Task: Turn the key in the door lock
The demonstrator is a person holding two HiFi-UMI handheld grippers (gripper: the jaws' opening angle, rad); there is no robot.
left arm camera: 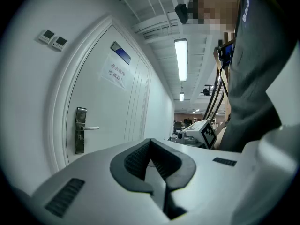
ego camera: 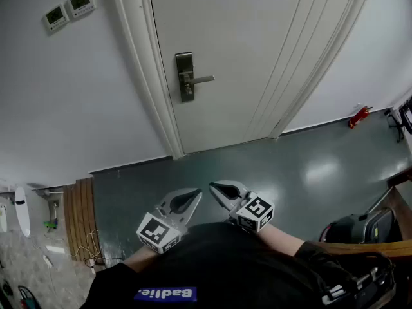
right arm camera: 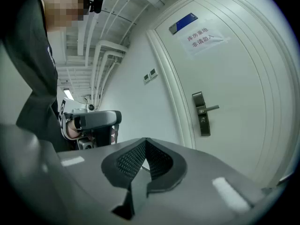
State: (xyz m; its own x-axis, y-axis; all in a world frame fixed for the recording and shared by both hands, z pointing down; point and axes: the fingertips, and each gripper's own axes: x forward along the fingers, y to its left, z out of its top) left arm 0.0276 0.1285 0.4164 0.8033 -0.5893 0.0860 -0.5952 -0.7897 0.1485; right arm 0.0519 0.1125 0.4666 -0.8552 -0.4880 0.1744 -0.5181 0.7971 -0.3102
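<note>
The white door [ego camera: 244, 56] is closed across the grey floor from me. Its metal lock plate [ego camera: 185, 76] [left arm camera: 80, 130] [right arm camera: 201, 114] carries a lever handle [ego camera: 203, 79] that points right. Below the lever is a small keyhole fitting [ego camera: 187, 94]; I cannot make out a key there. My left gripper [ego camera: 195, 194] [left arm camera: 150, 142] and right gripper [ego camera: 214, 188] [right arm camera: 146, 142] are held close to my body, side by side and far short of the door. Both are shut with nothing between the pads.
Two wall controllers [ego camera: 69, 9] hang left of the door frame. A paper notice [right arm camera: 206, 36] is stuck high on the door. A red object [ego camera: 359, 116] lies by the right wall, wooden slats [ego camera: 80, 217] at left, dark equipment [ego camera: 360, 227] at lower right.
</note>
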